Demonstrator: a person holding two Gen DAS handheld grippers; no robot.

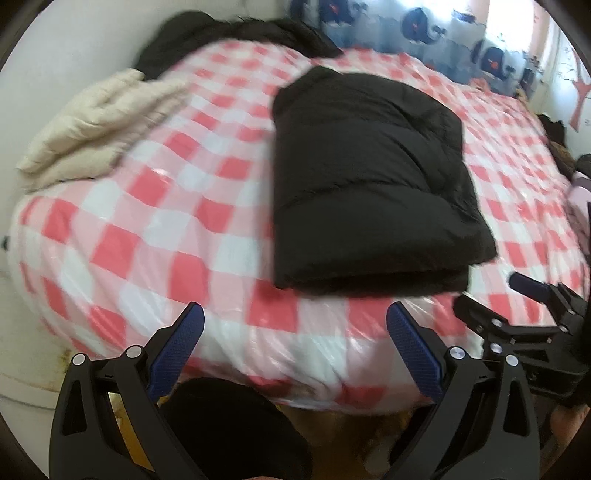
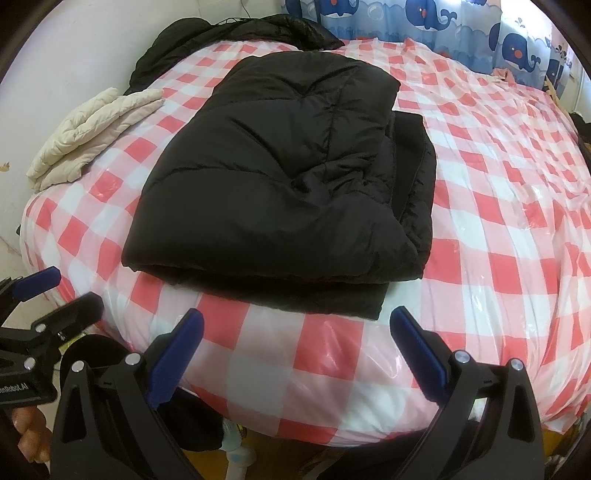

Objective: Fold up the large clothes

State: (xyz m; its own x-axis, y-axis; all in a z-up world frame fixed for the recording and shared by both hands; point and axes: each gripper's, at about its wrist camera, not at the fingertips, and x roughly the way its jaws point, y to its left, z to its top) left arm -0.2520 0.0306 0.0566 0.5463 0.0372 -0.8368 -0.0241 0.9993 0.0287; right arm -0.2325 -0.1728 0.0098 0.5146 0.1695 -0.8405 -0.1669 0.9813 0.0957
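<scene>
Folded black jacket [image 2: 280, 184] resting on the checked bed [image 2: 498, 229].
It lies near the bed's front edge, a cream jacket [image 2: 92, 136] well apart at left; left gripper [image 1: 295, 332] and right gripper [image 2: 295, 332] hover with jaws wide open, empty.

A home bedroom is shown. A bed [image 2: 480, 236] w/ a red-and-white checked cover under clear plastic fills both views. Clothes are laid on it: a folded black puffer jacket [image 2: 280, 184], a cream quilted garment [image 2: 92, 136] and another dark garment [image 2: 236, 33] by the white wall [image 2: 74, 48]. A kids' whale-print curtain [image 2: 436, 26] is hung behind the bed.
</scene>
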